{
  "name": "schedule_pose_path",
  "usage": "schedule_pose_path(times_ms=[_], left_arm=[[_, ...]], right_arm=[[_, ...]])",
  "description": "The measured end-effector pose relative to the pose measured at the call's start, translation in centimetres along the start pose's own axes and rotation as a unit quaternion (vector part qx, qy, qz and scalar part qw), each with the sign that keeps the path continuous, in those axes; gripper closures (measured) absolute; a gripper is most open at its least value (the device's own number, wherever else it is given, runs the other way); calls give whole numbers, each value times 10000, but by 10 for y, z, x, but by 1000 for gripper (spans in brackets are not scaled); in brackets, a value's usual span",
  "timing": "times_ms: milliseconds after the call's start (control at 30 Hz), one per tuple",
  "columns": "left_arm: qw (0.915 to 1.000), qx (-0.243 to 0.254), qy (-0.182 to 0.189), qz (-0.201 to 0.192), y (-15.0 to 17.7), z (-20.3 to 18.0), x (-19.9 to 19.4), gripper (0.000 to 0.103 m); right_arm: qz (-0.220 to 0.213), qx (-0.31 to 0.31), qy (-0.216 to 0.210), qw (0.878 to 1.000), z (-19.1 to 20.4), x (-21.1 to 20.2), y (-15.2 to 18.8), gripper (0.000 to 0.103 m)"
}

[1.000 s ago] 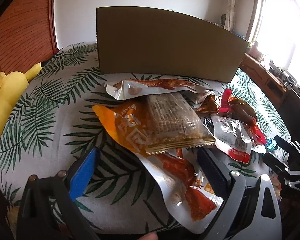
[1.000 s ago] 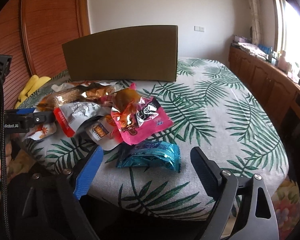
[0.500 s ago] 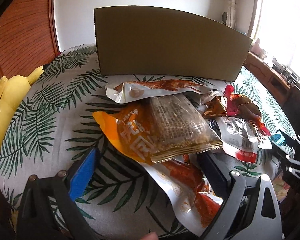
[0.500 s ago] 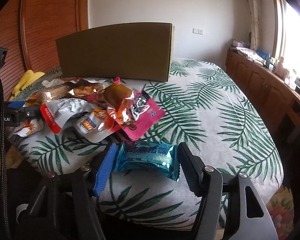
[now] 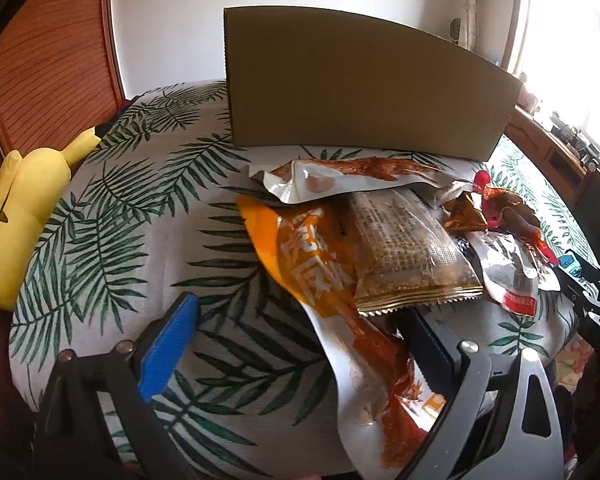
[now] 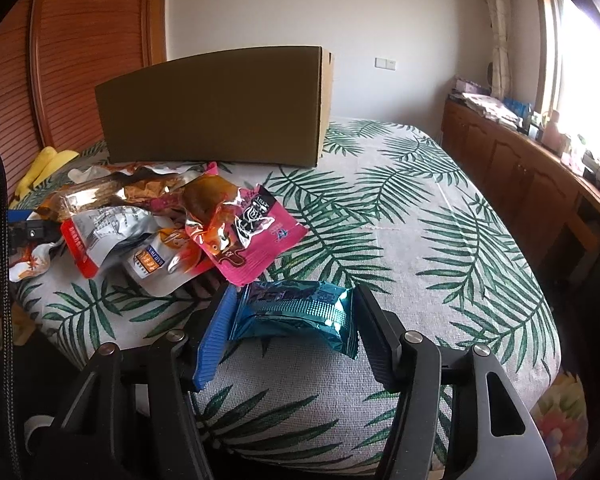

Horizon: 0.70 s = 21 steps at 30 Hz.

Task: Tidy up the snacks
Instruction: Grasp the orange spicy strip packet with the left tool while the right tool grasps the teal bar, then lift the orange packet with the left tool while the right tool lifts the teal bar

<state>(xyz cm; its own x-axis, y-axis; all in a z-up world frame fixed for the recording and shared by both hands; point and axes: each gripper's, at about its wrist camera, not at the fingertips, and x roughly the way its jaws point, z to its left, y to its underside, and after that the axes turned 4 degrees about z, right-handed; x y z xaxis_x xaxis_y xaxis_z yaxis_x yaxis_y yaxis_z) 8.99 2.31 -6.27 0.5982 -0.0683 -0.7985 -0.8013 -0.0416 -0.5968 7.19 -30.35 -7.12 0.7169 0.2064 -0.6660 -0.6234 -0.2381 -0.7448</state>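
A pile of snack packets lies on the leaf-print bed (image 6: pixel 400 208) in front of a brown cardboard box (image 6: pixel 216 108). My right gripper (image 6: pixel 294 292) is shut on a teal foil packet (image 6: pixel 292 314), which buckles between the pads near the bed's front edge. A pink packet (image 6: pixel 256 240) lies just beyond it. In the left wrist view my left gripper (image 5: pixel 298 308) stands open over an orange and silver packet (image 5: pixel 300 256), and its right finger (image 5: pixel 424 340) rests against that packet. A clear packet with a brown bar (image 5: pixel 404 256) lies on top of the orange one.
A yellow plush toy (image 5: pixel 24 208) lies at the bed's left side by the wooden headboard (image 5: pixel 52 68). A low wooden cabinet (image 6: pixel 520 168) with clutter runs under the window on the right. Bare bedspread lies right of the pile.
My right gripper came forward around the teal packet and its jaws closed on it. The left gripper stayed open and edged slightly closer to the pile.
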Motion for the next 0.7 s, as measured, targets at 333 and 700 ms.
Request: schedule_pose_path(times_ms=[333, 700], left_arm=[[9999, -23, -80, 89, -7, 23, 0, 15], [9996, 132, 230, 108, -15, 21, 0, 62]], right_arm=[[-10, -6, -4, 10000, 0, 0, 0, 42], [9, -75, -30, 10000, -1, 0, 0, 41]])
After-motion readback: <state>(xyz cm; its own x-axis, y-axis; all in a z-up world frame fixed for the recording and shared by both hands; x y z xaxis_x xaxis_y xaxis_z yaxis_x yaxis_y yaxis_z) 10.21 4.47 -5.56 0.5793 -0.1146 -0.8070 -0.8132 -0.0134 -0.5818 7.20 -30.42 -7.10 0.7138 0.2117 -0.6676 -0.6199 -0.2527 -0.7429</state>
